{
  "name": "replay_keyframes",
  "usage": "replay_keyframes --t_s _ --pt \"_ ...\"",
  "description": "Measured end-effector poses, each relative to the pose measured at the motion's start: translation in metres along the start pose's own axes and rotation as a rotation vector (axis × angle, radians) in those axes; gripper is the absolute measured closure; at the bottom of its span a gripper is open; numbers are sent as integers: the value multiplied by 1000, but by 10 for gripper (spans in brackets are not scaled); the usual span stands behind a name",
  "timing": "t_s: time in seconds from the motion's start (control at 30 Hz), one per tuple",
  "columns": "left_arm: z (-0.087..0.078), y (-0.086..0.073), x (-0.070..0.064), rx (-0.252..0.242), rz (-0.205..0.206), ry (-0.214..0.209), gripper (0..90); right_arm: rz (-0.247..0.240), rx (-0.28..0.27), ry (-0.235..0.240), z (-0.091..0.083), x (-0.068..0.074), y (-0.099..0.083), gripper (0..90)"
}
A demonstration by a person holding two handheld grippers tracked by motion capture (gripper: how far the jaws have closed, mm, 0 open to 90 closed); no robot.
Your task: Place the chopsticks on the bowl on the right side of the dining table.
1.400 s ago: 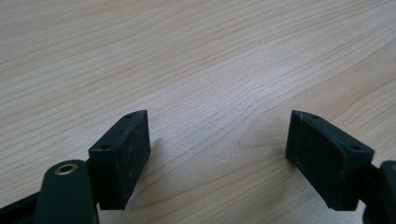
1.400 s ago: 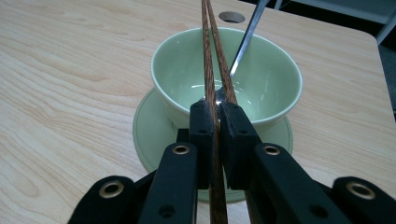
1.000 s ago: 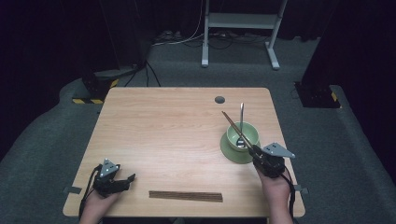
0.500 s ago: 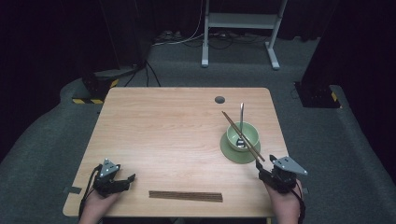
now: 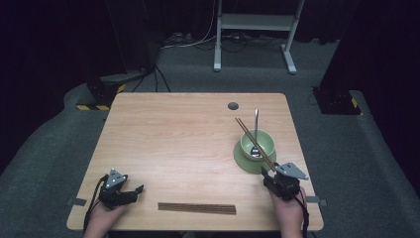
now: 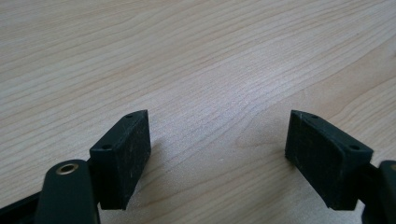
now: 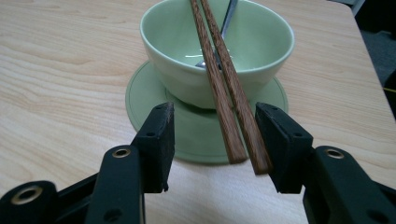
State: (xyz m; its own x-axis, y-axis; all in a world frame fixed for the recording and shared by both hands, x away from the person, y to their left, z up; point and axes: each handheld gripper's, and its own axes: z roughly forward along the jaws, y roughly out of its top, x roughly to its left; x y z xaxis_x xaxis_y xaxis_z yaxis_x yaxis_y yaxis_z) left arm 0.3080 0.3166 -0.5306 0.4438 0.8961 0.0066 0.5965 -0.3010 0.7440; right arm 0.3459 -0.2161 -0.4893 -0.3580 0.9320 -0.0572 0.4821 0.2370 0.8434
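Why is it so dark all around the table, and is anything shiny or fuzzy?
High view: light falls on the table, the room behind stays black. Right gripper view: a bright glint sits inside the green bowl; the chopsticks look sharp. Left gripper view: the jaws cast soft shadows on the wood.

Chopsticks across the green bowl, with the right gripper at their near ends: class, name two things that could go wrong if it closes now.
1. The chopsticks lie nearer one of the right gripper fingers than the other, so closing may push them sideways before gripping.
2. They lean on the rim of the bowl; levering them could tip the bowl on its saucer or knock the spoon.
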Motion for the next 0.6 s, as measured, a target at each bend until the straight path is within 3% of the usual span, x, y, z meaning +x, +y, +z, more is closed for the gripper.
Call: replay_keyframes --t_s 0.43,0.6 --pt "0 0 0 0 4 2 224 3 -19 1 7 0 4 626" --pt "0 0 -1 0 8 4 224 2 -11 33 8 -1 5 749"
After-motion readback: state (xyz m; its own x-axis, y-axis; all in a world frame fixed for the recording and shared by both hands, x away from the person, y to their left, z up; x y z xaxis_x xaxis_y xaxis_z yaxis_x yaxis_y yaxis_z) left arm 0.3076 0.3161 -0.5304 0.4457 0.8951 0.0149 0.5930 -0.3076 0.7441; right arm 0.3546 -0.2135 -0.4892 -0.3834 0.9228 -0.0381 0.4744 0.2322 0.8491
